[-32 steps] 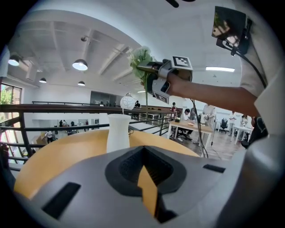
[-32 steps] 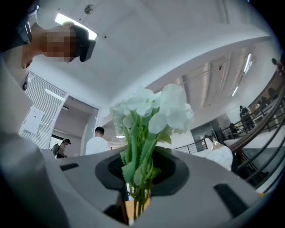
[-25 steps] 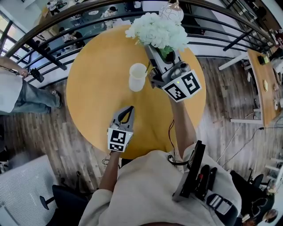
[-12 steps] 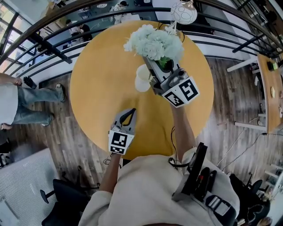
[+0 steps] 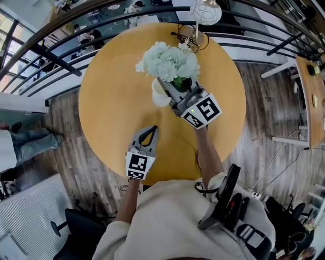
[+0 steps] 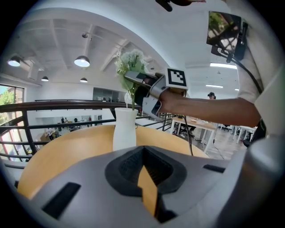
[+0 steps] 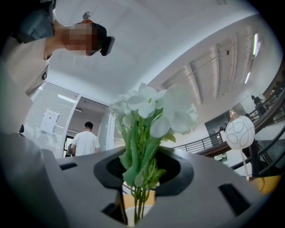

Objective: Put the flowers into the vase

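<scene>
White flowers (image 5: pixel 167 61) on green stems stand over a white vase (image 5: pixel 158 94) on the round yellow table (image 5: pixel 111 101). My right gripper (image 5: pixel 165 85) reaches in from the right just above the vase mouth. The stems (image 7: pixel 139 196) run down between its jaws toward the vase rim (image 7: pixel 133 217). Those jaws have just been opening, and a gap shows on each side of the stems. My left gripper (image 5: pixel 151 129) hovers near the table's front, shut and empty. In the left gripper view the vase (image 6: pixel 124 129) stands ahead with the flowers (image 6: pixel 131 62) above it.
A white globe lamp (image 5: pixel 205 10) and its cable (image 5: pixel 190 38) sit at the table's far edge. A dark railing (image 5: pixel 76 66) curves behind the table. Another table (image 5: pixel 310 96) stands to the right. A person (image 5: pixel 20 139) is on the floor at left.
My right gripper has come down and to the left with the flowers, so the bunch now sits over the vase and hides part of it. The left gripper has stayed put.
</scene>
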`<state>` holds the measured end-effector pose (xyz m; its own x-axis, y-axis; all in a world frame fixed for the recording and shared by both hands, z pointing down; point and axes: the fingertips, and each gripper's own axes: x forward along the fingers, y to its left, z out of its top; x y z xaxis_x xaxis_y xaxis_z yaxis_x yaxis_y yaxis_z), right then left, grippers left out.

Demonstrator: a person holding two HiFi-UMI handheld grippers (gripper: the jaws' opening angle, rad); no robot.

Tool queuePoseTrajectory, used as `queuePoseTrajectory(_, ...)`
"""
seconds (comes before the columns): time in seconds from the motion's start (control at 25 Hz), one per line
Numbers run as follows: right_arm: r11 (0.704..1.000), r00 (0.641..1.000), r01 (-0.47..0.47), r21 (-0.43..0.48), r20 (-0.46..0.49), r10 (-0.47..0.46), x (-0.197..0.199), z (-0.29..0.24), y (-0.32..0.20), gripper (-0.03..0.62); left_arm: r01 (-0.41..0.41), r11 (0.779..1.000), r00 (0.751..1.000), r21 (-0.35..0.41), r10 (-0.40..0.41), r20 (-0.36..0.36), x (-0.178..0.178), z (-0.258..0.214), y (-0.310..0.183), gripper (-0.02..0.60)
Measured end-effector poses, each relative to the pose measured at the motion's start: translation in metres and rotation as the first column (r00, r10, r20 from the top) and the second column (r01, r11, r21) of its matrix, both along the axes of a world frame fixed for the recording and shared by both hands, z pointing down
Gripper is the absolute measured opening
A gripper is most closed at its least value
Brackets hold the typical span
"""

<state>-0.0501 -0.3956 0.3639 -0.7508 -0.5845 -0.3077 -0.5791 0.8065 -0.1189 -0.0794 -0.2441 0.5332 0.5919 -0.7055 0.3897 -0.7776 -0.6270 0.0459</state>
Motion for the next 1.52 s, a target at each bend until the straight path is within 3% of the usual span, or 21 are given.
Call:
queuePoseTrajectory(0.2,1.000,0.997,-0.008,-0.016,-0.080,0.007,-0.002,0.024,0.009,0.161,-0.002,1.000,1.000,-0.006,0.002,0.006,0.001,0.001,0.003,0.008)
queuePoseTrajectory(0.44,0.997,0.983,-0.026,-0.071,-0.181,0.013,-0.007,0.058,0.016,0.264,-0.010,1.000,1.000,-0.003,0.010,0.011,0.001,0.000,0.005,0.008)
queuePoseTrajectory(0.8,0.980,0.971,-0.052,-0.191,-0.239,0.005,-0.005,0.105,0.016,0.381,-0.023,1.000,1.000,0.001,0.023,0.003,0.008,-0.001,0.003,0.008)
queuePoseTrajectory(1.24,0.922,0.943,-0.127,-0.365,-0.334,-0.002,0.014,0.180,0.026,0.405,-0.022,1.000,1.000,0.003,0.022,0.005,0.012,-0.002,0.008,0.008)
queuePoseTrajectory(1.36,0.906,0.942,-0.149,-0.396,-0.336,0.008,0.024,0.193,0.036,0.335,-0.020,1.000,1.000,0.004,0.020,0.007,0.014,-0.002,0.010,0.008)
queuePoseTrajectory(1.44,0.905,0.934,-0.188,-0.382,-0.355,0.044,0.033,0.196,0.042,0.228,-0.021,1.000,1.000,0.007,0.020,0.009,0.017,-0.001,0.011,0.008)
queuePoseTrajectory(1.52,0.902,0.919,-0.244,-0.357,-0.381,0.098,0.043,0.195,0.048,0.066,-0.022,1.000,1.000,0.013,0.022,0.011,0.020,-0.002,0.011,0.008)
